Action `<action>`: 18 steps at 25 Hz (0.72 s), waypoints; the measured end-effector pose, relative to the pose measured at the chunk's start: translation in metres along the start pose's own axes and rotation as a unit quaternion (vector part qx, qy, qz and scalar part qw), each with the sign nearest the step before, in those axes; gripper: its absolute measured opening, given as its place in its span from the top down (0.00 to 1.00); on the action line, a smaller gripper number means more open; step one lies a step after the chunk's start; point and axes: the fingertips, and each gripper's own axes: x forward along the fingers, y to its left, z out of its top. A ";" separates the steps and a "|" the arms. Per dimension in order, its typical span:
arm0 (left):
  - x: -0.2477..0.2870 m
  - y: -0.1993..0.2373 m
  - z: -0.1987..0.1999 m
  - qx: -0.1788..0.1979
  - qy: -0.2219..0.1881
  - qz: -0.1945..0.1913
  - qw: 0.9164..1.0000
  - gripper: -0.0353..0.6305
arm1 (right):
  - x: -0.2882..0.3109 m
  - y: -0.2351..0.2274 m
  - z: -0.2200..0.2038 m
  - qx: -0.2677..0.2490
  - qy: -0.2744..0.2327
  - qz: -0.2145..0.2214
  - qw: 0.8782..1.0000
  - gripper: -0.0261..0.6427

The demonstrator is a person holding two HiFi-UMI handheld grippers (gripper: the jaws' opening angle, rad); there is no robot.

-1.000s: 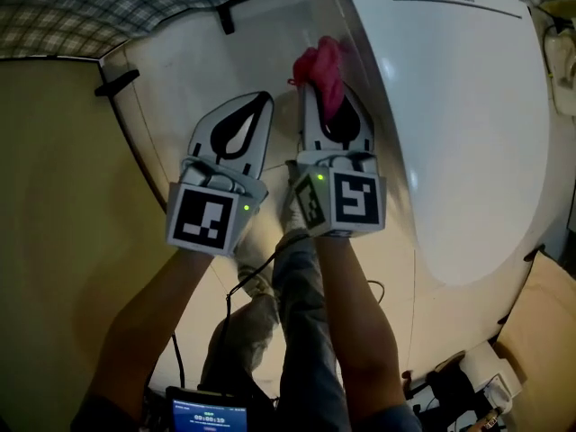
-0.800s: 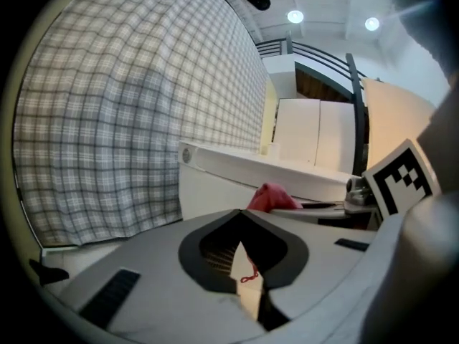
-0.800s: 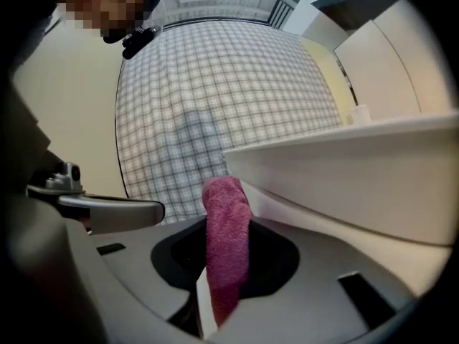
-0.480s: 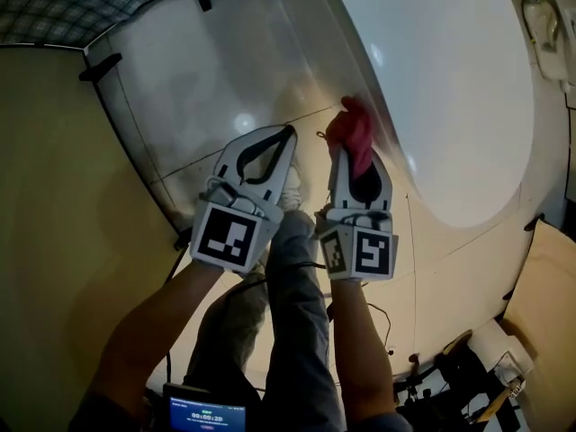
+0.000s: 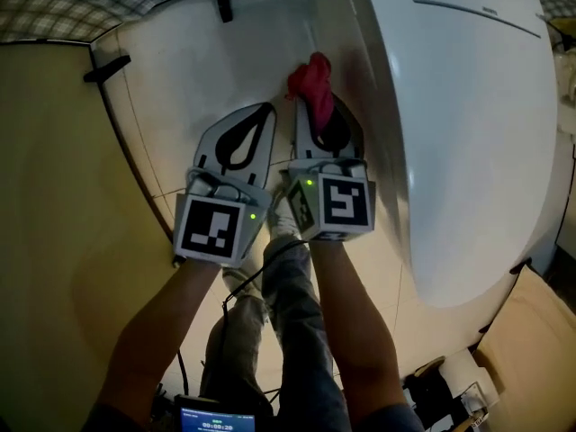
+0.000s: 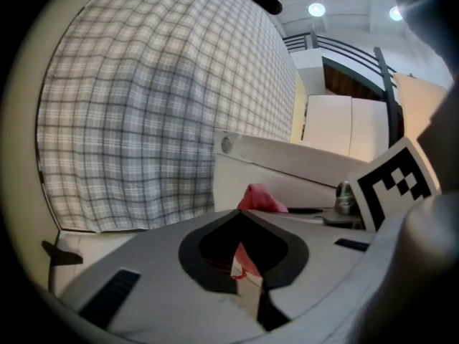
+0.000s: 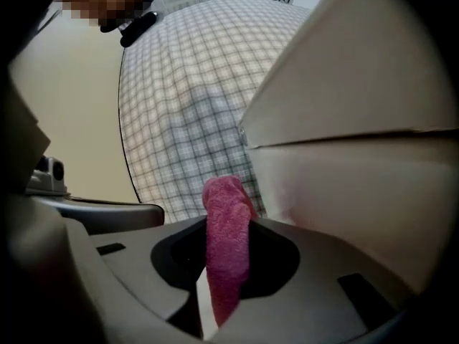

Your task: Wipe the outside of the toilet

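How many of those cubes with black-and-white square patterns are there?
2. One cube rides on the left gripper, at the head view's left; the other cube rides on the right gripper, whose fingers hold a pink cloth. None seems hidden.

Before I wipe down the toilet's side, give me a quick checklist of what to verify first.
1. Cloth clamped in right gripper: ok.
2. Cloth sticking out past the jaws: ok.
3. Cloth pressed against the toilet side: cannot tell; it sits close beside it.
4. Left gripper shut and empty: ok.
5. Left gripper on the far side of the right one from the toilet: ok.
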 end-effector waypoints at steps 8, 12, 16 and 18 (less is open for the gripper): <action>0.060 0.071 -0.005 0.000 0.008 0.043 0.999 0.93 | 0.113 -0.009 -0.006 0.015 0.002 0.003 1.000 0.83; 0.075 0.067 -0.016 0.009 0.005 0.034 0.999 0.93 | 0.116 -0.020 -0.019 0.011 0.006 -0.006 1.000 0.83; 0.064 0.038 -0.037 0.012 0.017 0.009 1.000 0.93 | 0.074 -0.028 -0.040 0.028 0.017 -0.025 0.999 0.83; 0.050 0.021 -0.049 0.009 0.025 -0.003 1.000 0.93 | 0.044 -0.031 -0.054 0.030 0.022 -0.038 0.999 0.83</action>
